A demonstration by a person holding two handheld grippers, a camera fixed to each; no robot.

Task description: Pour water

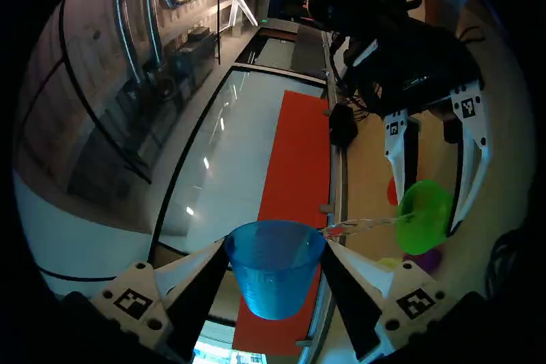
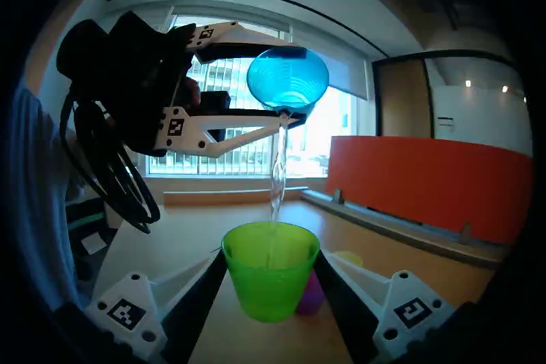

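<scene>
The left gripper [image 1: 275,249] has its fingers pinching the blue cup [image 1: 275,275] on both sides. The cup is tipped so that a thin stream of water [image 2: 276,173] leaves its rim and falls into the green cup [image 2: 271,282], which the right gripper [image 2: 271,259] clamps between its fingers over the counter [image 2: 403,261]. Whether the green cup rests on the counter cannot be told. The pour would likely go best with a steady, shallow tilt, the blue rim over the middle of the green mouth, and the green cup held level, since so thin a stream could wander. The left gripper view looks across the blue cup's mouth to the point where the water leaves. The right gripper view looks up along the stream, shows it landing inside the green rim, and shows a purple thing [image 2: 311,296] just behind the cup.
</scene>
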